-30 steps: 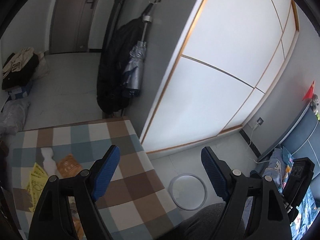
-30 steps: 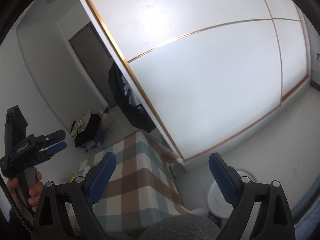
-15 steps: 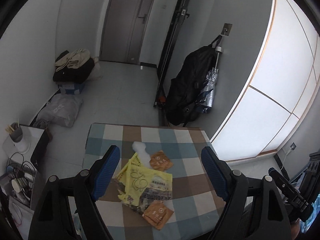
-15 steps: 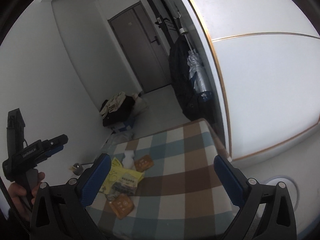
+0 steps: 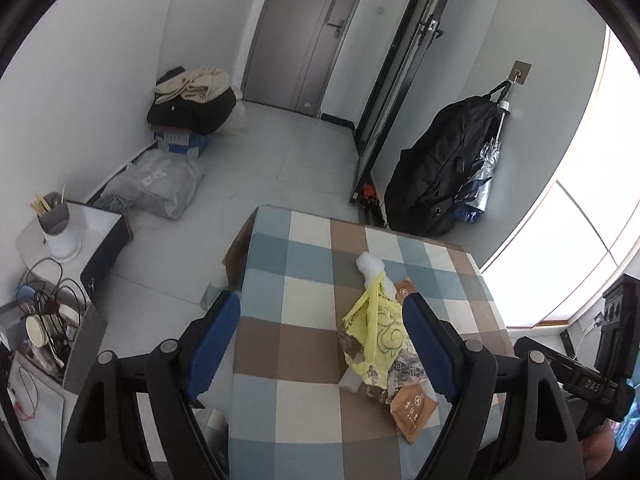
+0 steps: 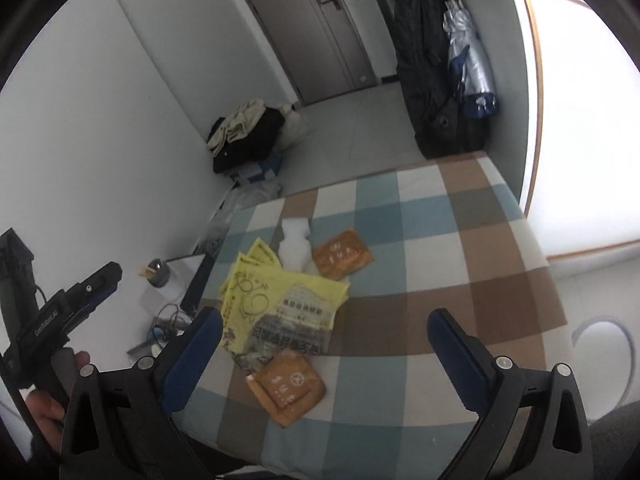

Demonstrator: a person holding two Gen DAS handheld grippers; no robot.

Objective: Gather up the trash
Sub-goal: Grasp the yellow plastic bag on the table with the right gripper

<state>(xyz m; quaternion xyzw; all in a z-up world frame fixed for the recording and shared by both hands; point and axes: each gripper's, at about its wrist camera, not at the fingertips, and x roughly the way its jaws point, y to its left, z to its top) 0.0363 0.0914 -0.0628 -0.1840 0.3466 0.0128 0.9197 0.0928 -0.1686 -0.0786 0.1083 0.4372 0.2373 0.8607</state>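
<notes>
On the checked tablecloth (image 5: 304, 280) lies a small heap of trash: a yellow plastic bag (image 5: 374, 336) over a printed wrapper, a white crumpled wad (image 5: 370, 265) and two orange packets (image 5: 412, 408). My left gripper (image 5: 320, 320) hovers open above the table, with the heap by its right finger and nothing between the pads. The right wrist view shows the same yellow bag (image 6: 280, 300), white wad (image 6: 296, 244), far orange packet (image 6: 342, 254) and near orange packet (image 6: 286, 388). My right gripper (image 6: 324, 320) stands wide open and empty above the heap. A hand (image 6: 48, 396) holds the left gripper (image 6: 72, 300).
A black backpack (image 5: 440, 176) and a folded umbrella (image 5: 478, 176) hang on the wall behind the table. Clothes on a box (image 5: 188, 104) and a grey bag (image 5: 156, 184) lie on the floor. A low shelf (image 5: 80, 232) with cables stands left. A white ring (image 6: 600, 340) sits on the floor, right.
Both views have swung from the white panelled wall onto the table, and the trash heap has come closer. The right gripper's jaws have spread a little wider.
</notes>
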